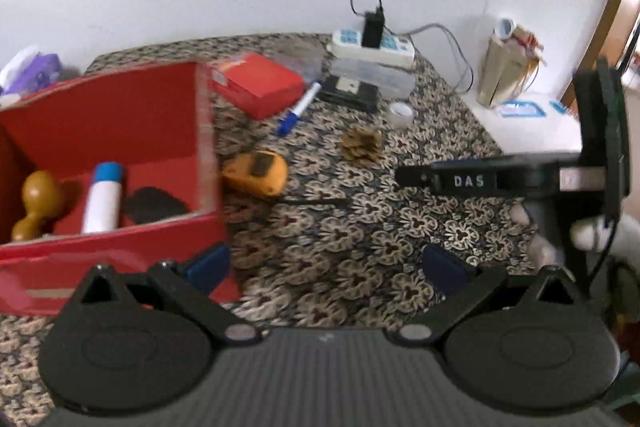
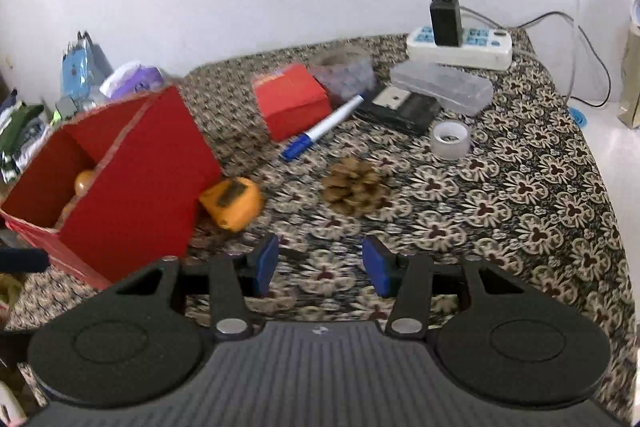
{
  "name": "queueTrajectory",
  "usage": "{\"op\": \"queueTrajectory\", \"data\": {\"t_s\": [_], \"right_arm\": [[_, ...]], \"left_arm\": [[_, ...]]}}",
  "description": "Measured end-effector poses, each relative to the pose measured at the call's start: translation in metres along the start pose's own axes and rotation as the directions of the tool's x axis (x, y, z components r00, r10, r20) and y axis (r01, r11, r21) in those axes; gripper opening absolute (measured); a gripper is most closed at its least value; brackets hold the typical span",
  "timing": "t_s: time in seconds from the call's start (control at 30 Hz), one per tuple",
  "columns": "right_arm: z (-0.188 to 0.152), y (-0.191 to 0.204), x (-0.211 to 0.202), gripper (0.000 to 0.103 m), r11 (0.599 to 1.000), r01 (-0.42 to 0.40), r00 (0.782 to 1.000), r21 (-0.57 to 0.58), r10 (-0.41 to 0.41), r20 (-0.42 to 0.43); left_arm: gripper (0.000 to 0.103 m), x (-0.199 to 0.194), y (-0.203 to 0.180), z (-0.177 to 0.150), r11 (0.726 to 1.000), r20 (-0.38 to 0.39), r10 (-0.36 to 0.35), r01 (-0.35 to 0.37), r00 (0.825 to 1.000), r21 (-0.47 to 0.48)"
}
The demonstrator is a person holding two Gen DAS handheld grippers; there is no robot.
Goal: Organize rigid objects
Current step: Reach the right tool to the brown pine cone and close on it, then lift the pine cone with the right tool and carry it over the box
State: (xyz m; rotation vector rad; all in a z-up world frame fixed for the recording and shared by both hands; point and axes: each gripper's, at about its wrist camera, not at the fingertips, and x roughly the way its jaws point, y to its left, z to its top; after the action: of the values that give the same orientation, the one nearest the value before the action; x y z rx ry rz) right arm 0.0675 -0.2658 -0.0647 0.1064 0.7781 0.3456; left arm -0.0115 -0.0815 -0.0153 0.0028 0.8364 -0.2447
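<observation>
Open red cardboard box (image 1: pixel 120 131) on the patterned counter (image 2: pixel 520 195) serves as collection bin, already holding a white blue-capped tube (image 1: pixel 102 199). Orange tape measure (image 2: pixel 232 203) lies just beside it, uncollected. Left gripper (image 1: pixel 326 267) and right gripper (image 2: pixel 320 265): jaws apart, empty, likely approaching.

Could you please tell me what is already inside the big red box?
The red box holds a wooden gourd-shaped piece, a white tube with a blue cap and a dark object. Its near wall hides the floor.
</observation>
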Motion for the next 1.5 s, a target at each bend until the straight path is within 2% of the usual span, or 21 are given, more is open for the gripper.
{"op": "queueTrajectory", "data": {"t_s": [0.13, 0.3, 0.47, 0.6, 0.7, 0.87, 0.93, 1.07, 1.13, 1.17, 1.23, 1.33, 1.5], "right_arm": [[0.007, -0.021, 0.012, 0.033, 0.999, -0.032, 0.998, -0.018, 0.031, -0.049], [0.026, -0.037, 0.021, 0.033, 0.995, -0.067, 0.995, -0.070, 0.062, -0.077], [0.048, -0.060, 0.038, 0.033, 0.991, -0.129, 0.986, -0.022, 0.126, -0.107], [0.064, -0.064, 0.056, 0.033, 0.982, -0.191, 0.973, -0.012, 0.187, -0.137], [0.070, -0.061, 0.065, 0.033, 0.977, -0.212, 0.970, -0.035, 0.206, -0.126], [0.076, -0.067, 0.079, 0.033, 0.970, -0.244, 0.962, 0.013, 0.243, -0.122], [0.075, -0.069, 0.087, 0.033, 0.968, -0.247, 0.959, 0.034, 0.249, -0.138], [0.071, -0.073, 0.099, 0.035, 0.962, -0.262, 0.945, 0.078, 0.272, -0.181], [0.068, -0.076, 0.097, 0.033, 0.956, -0.274, 0.940, 0.105, 0.289, -0.180], [0.068, -0.078, 0.094, 0.029, 0.954, -0.279, 0.939, 0.114, 0.296, -0.175], [0.066, -0.081, 0.088, 0.029, 0.946, -0.290, 0.935, 0.143, 0.312, -0.170], [0.061, -0.083, 0.073, 0.029, 0.937, -0.304, 0.931, 0.172, 0.330, -0.154], [0.049, -0.077, 0.036, 0.029, 0.927, -0.315, 0.930, 0.206, 0.345, -0.131]], "left_arm": [[0.101, 0.038, -0.024, 0.002, 0.999, -0.011, 0.047, -0.047, 0.999, 0.027], [0.101, 0.068, -0.048, 0.011, 0.987, 0.024, 0.123, -0.125, 0.992, 0.098], [0.101, 0.094, -0.058, 0.031, 0.985, 0.068, 0.129, -0.136, 0.989, 0.106], [0.101, 0.118, -0.060, 0.050, 0.987, 0.084, 0.092, -0.102, 0.992, 0.120], [0.101, 0.137, -0.064, 0.060, 0.973, 0.112, 0.132, -0.150, 0.985, 0.174], [0.099, 0.156, -0.062, 0.069, 0.969, 0.102, 0.119, -0.138, 0.988, 0.206], [0.096, 0.165, -0.059, 0.072, 0.974, 0.073, 0.101, -0.113, 0.992, 0.197], [0.061, 0.180, -0.054, 0.072, 0.987, 0.003, 0.049, -0.049, 0.999, 0.153], [0.056, 0.180, -0.053, 0.070, 0.988, 0.008, 0.057, -0.057, 0.998, 0.142], [0.053, 0.178, -0.051, 0.070, 0.990, 0.010, 0.050, -0.051, 0.999, 0.129], [0.049, 0.168, -0.047, 0.071, 0.995, 0.015, 0.021, -0.023, 1.000, 0.098], [0.048, 0.149, -0.047, 0.069, 0.997, 0.024, -0.023, 0.022, 0.999, 0.072], [0.047, 0.105, -0.057, 0.050, 0.995, 0.062, -0.064, 0.059, 0.996, 0.082]]}}
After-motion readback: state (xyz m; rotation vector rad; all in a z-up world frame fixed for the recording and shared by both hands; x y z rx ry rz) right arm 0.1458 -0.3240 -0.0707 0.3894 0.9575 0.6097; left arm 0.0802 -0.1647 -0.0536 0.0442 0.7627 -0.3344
